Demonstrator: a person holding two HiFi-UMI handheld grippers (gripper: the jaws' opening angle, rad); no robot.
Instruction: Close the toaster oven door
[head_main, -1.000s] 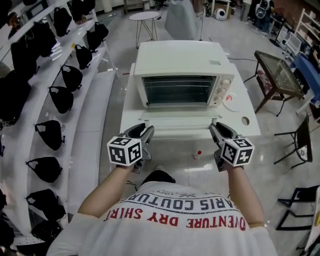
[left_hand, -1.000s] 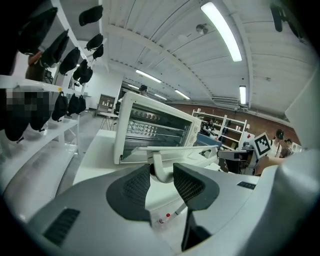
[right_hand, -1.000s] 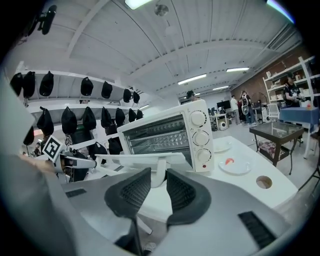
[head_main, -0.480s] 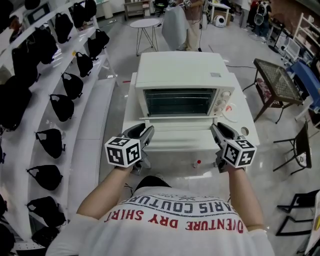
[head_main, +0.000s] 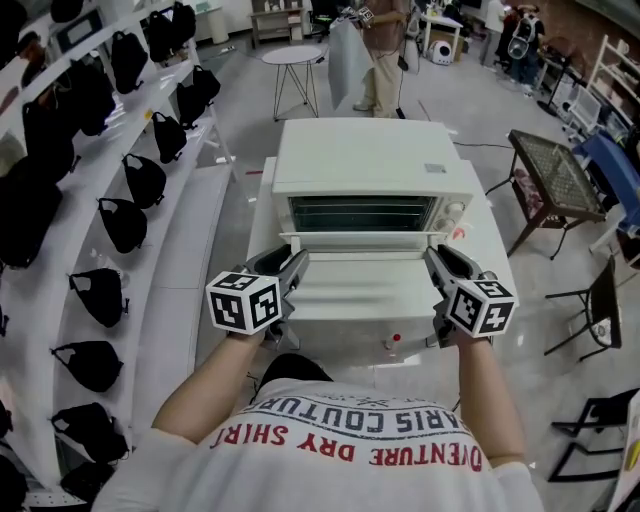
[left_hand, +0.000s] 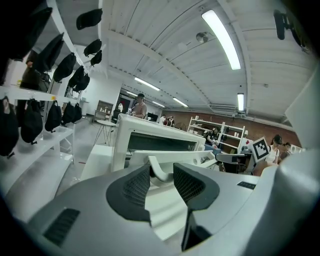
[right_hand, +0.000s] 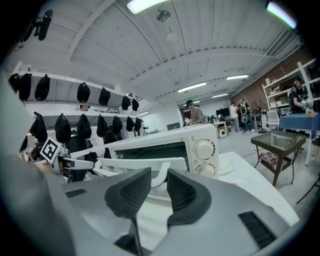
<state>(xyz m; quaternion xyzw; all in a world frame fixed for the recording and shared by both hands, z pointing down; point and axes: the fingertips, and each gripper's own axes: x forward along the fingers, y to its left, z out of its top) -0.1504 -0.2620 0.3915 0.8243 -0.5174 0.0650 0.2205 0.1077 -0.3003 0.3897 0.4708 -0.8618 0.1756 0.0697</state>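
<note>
Pose: both forearms stretched forward, side by side | left gripper (head_main: 292, 262): jaws clamp left end of door handle (left_hand: 159, 170) | right gripper (head_main: 432, 258): jaws clamp its right end | one toaster oven (head_main: 360, 160) on tabletop (head_main: 488, 250), its one door (head_main: 360, 272) half-open, tilted | grippers: two

Door (right_hand: 135, 164) up off flat: a second ago lay level, now tilted up on hinge, front edge nearer oven (head_main: 365, 160) opening. My left tool (head_main: 293, 267) and right tool (head_main: 432, 262) gone up and in with it, one clamped on each end of door handle (right_hand: 161, 176). My head moved forward: oven and table (head_main: 500, 255) lower in head view. Person (head_main: 385, 45) beyond table newly in sight at top.
</note>
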